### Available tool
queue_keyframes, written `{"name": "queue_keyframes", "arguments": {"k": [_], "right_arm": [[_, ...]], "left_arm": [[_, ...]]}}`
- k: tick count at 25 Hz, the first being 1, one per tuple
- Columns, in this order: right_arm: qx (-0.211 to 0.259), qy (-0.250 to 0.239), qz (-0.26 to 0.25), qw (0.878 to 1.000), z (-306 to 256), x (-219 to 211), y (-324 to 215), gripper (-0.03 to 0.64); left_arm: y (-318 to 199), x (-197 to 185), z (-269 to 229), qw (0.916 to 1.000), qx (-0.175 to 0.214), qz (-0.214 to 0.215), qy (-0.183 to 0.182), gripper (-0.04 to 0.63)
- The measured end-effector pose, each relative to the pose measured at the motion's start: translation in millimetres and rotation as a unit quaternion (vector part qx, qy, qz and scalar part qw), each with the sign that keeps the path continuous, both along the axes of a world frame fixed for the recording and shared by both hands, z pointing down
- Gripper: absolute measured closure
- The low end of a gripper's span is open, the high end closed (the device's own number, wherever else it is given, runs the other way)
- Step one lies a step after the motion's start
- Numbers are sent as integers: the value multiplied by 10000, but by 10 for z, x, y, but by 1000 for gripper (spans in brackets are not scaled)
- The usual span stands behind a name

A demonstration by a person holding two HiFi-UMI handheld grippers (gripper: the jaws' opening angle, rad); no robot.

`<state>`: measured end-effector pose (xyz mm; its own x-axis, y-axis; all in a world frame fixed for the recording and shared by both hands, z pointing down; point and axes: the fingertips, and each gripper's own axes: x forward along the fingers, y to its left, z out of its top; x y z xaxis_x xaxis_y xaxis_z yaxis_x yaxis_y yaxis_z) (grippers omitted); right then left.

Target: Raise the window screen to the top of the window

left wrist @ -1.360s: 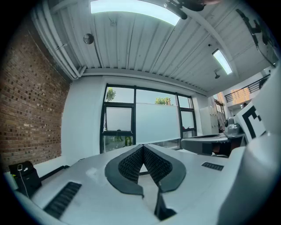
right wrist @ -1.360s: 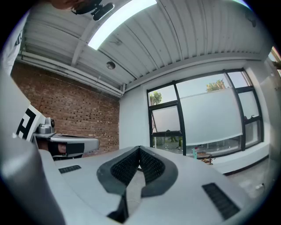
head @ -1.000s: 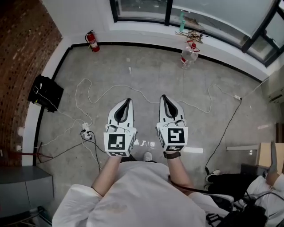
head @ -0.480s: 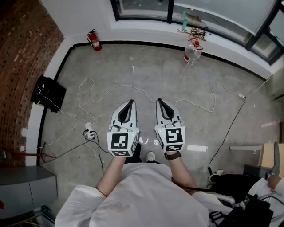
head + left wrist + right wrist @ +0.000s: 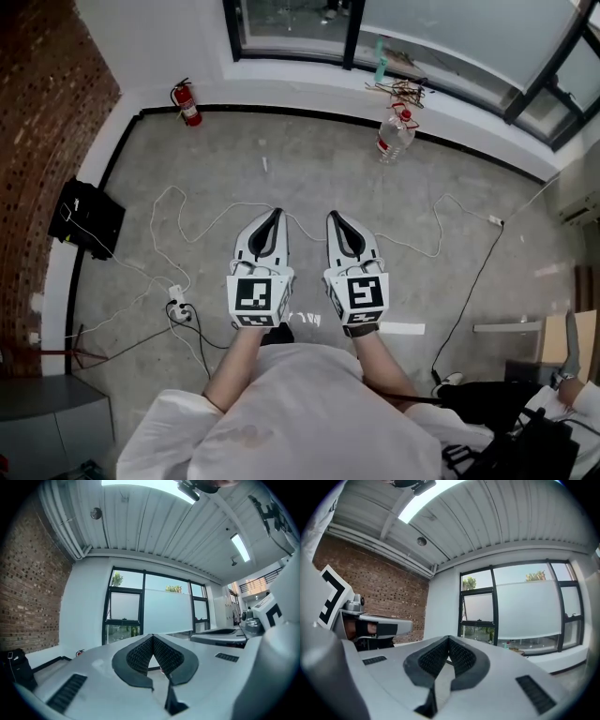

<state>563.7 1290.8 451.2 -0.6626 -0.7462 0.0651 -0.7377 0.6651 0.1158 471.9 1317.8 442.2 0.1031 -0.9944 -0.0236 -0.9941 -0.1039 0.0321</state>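
Observation:
The window (image 5: 375,23) with black frames runs along the far wall, well ahead of both grippers. In the gripper views a pale screen (image 5: 166,611) (image 5: 527,611) covers the wide middle pane, with clear glass below its lower edge. My left gripper (image 5: 274,214) and right gripper (image 5: 334,217) are held side by side, level, over the concrete floor in mid-room, pointing toward the window. Both are shut with their ridged pads (image 5: 140,654) (image 5: 461,657) pressed together and nothing between them.
A red fire extinguisher (image 5: 186,101) stands at the left wall base. A large water bottle (image 5: 394,131) stands below the sill near a tangle of sticks (image 5: 401,89). White cables (image 5: 202,220) and a power strip (image 5: 175,302) lie on the floor. A black box (image 5: 86,216) sits by the brick wall.
Both grippers have moved forward together toward the window, still shut; the floor and cables have slid back beneath them.

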Motion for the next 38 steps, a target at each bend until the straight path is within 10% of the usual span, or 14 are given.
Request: {"name": "queue_keyframes", "arguments": {"k": [10, 20, 38], "right_arm": [[1160, 139, -478, 9920, -375, -1133, -296, 618], [705, 500, -417, 9954, -53, -1506, -771, 618], [489, -194, -650, 9965, -316, -1768, -3773, 618]], "left_arm": [[-578, -805, -198, 9996, 247, 120, 7, 595], [-1112, -1367, 338, 9971, -423, 235, 588, 595], [-3509, -1866, -92, 9988, 104, -451, 148, 595]]}}
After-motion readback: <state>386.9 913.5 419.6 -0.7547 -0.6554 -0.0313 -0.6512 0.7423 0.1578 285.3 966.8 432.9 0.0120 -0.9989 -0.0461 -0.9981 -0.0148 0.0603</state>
